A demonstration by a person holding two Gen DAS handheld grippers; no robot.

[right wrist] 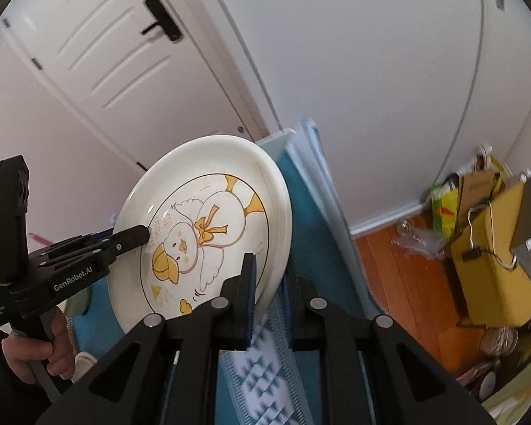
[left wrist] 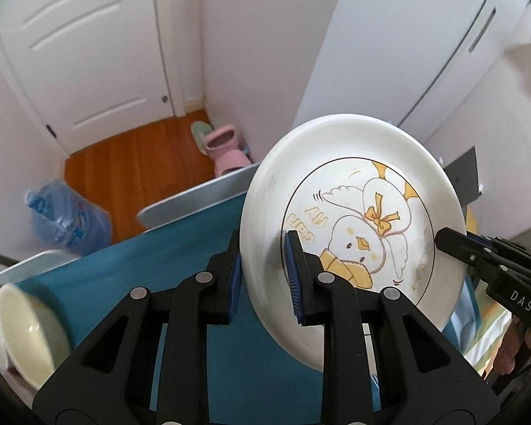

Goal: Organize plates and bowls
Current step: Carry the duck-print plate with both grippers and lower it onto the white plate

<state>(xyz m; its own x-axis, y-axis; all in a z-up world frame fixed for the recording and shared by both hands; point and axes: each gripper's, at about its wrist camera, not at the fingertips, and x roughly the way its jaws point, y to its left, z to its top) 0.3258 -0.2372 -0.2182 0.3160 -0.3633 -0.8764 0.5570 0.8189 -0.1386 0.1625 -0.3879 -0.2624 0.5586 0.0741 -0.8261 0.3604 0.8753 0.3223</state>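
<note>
A white plate with a yellow duck drawing (left wrist: 354, 233) is held up in the air, tilted on edge, above the teal table cloth (left wrist: 152, 269). My left gripper (left wrist: 263, 276) is shut on its left rim. My right gripper (right wrist: 270, 294) is shut on the opposite rim of the same plate (right wrist: 209, 233). The right gripper also shows in the left wrist view (left wrist: 456, 244), and the left gripper shows in the right wrist view (right wrist: 138, 237). A cream bowl (left wrist: 32, 333) lies at the lower left of the left wrist view.
A white-edged table (left wrist: 194, 194) carries the teal cloth. Behind it are a white door (left wrist: 88, 53), wood floor (left wrist: 131, 166), pink slippers (left wrist: 226, 148) and a blue water jug (left wrist: 67, 216). Yellow bags (right wrist: 492, 248) stand on the floor at the right.
</note>
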